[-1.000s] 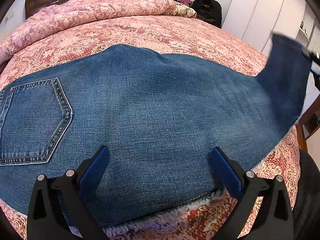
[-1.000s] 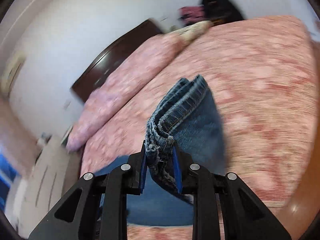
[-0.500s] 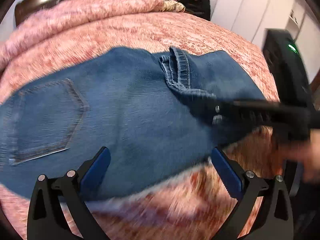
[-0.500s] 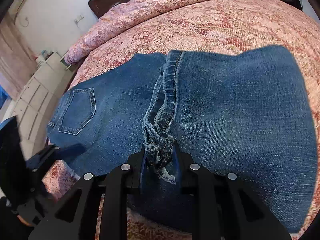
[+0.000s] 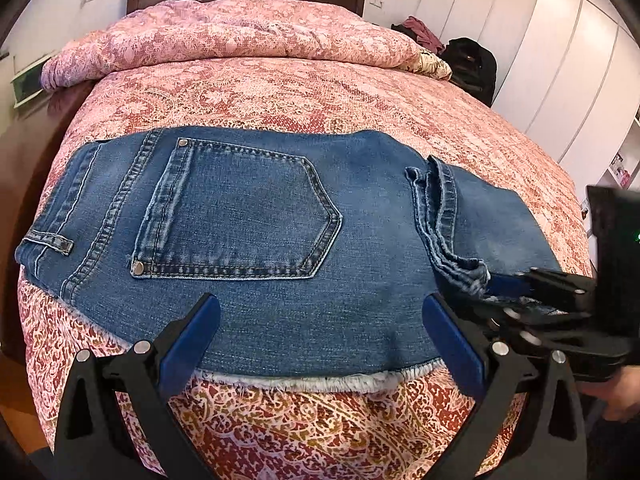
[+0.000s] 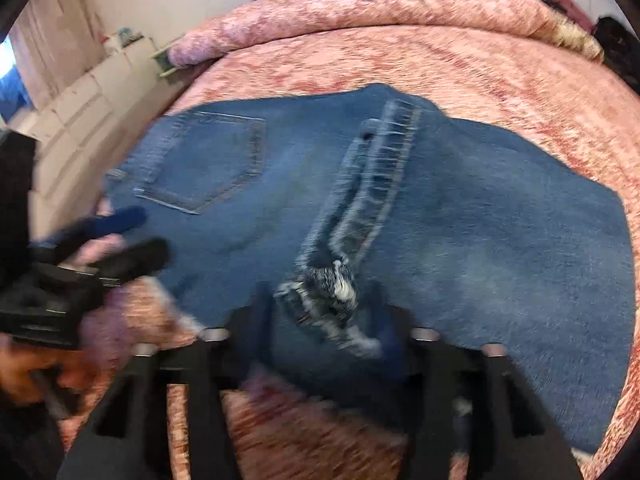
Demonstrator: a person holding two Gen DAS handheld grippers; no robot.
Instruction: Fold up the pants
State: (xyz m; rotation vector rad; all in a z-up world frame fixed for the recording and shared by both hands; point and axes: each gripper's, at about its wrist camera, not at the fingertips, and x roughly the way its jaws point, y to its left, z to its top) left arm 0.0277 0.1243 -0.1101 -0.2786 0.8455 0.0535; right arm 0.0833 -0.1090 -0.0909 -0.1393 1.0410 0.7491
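In the left wrist view, the jeans (image 5: 260, 232) lie flat across the bed (image 5: 280, 96), back pocket up, the leg ends folded over onto the seat at the right. The left hand-held gripper (image 5: 320, 332) hovers over the near edge, its blue fingers spread wide and holding nothing. The right hand-held gripper (image 5: 516, 292) reaches in from the right at the frayed hems (image 5: 444, 216); its body is cut off by the frame edge. The right wrist view is heavily blurred: the hems (image 6: 360, 208) lie between the right hand-held gripper's (image 6: 324, 316) fingers, which look parted, though I cannot tell whether they grip the cloth.
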